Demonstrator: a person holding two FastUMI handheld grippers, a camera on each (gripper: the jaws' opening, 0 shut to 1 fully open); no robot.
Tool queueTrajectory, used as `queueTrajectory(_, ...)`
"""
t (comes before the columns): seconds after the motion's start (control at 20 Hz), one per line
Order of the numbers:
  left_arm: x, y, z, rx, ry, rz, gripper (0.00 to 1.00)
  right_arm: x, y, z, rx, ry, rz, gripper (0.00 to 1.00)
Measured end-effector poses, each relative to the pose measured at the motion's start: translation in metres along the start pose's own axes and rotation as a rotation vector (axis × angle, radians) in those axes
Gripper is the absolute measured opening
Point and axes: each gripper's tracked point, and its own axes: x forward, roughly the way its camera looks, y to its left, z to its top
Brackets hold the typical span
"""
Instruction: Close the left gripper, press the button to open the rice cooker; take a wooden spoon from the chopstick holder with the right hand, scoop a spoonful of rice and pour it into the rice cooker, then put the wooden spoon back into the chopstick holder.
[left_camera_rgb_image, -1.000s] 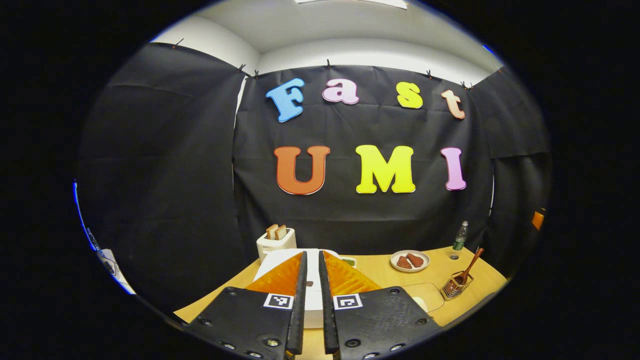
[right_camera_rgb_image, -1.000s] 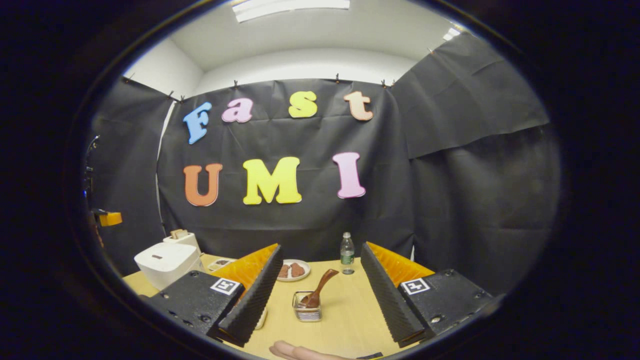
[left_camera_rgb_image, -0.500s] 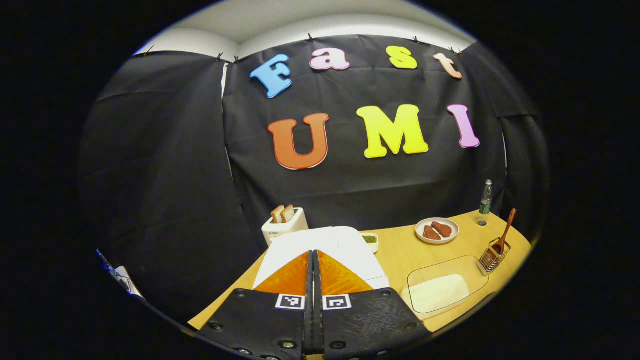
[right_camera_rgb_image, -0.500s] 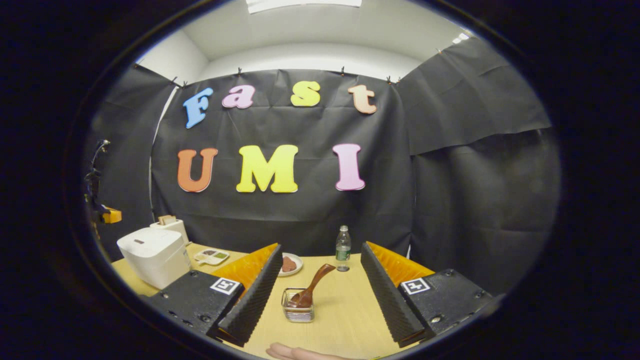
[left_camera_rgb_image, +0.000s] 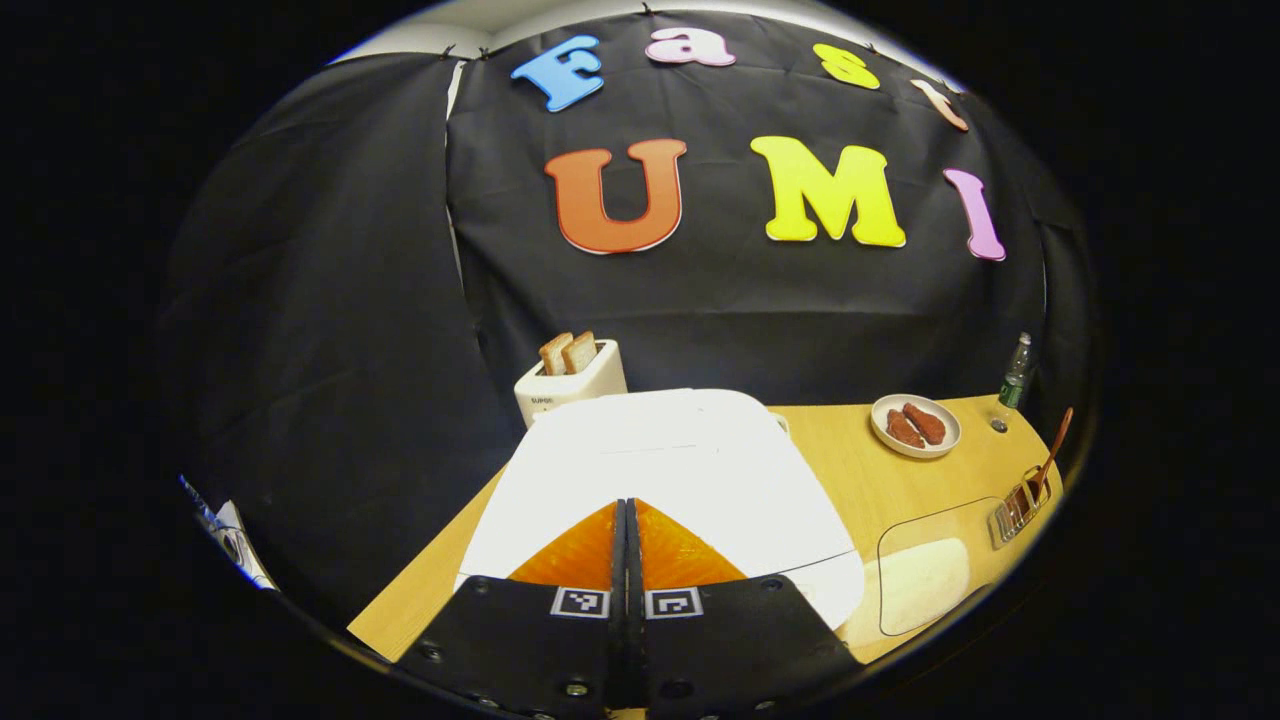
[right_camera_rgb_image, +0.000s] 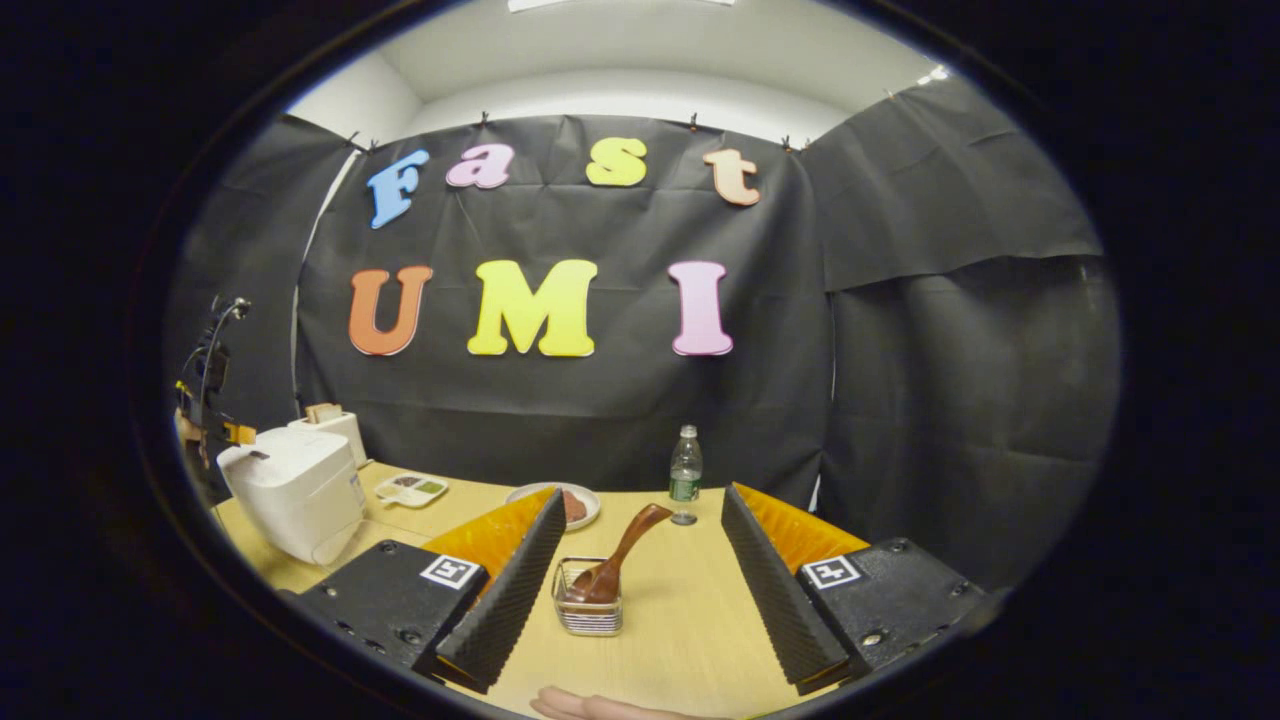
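Observation:
My left gripper (left_camera_rgb_image: 628, 506) is shut with nothing between its fingers, and its tips hover low over the front of the white rice cooker's (left_camera_rgb_image: 660, 460) closed lid; whether they touch it I cannot tell. The cooker (right_camera_rgb_image: 295, 490) also stands at the left of the right gripper view. A wooden spoon (right_camera_rgb_image: 622, 550) leans in the wire chopstick holder (right_camera_rgb_image: 588, 612), just ahead of my open right gripper (right_camera_rgb_image: 641, 493) and between its fingers' lines. In the left gripper view the spoon (left_camera_rgb_image: 1050, 462) and holder (left_camera_rgb_image: 1015, 508) sit far right, beside a clear rice container (left_camera_rgb_image: 925, 572).
On the wooden table (right_camera_rgb_image: 690, 620), a toaster (left_camera_rgb_image: 570, 378) with bread stands behind the cooker. A plate of meat (left_camera_rgb_image: 915, 425) and a water bottle (right_camera_rgb_image: 685, 478) stand at the back. A small dish (right_camera_rgb_image: 410, 488) lies near the cooker. A person's finger (right_camera_rgb_image: 590, 706) shows at the bottom edge.
My left gripper has gone from slightly apart to fully shut and moved forward and down over the cooker's lid. The right gripper, still open, has edged closer to the holder.

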Motion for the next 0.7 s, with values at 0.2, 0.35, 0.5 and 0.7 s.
queueTrajectory(0.2,0.000,0.001,-0.006,-0.026,0.028,0.002,0.00,0.005,-0.006,-0.007,0.006,0.015,-0.009,1.00)
queueTrajectory(0.35,-0.004,-0.006,-0.007,-0.021,0.038,0.003,0.00,0.008,-0.005,-0.012,0.019,0.024,-0.004,1.00)
queueTrajectory(0.5,-0.005,-0.003,-0.007,-0.005,0.038,0.022,0.00,0.008,-0.006,-0.015,0.018,0.031,-0.002,1.00)
queueTrajectory(0.7,-0.005,-0.005,-0.008,-0.026,0.041,0.020,0.00,0.003,-0.009,-0.014,-0.002,0.023,-0.007,1.00)
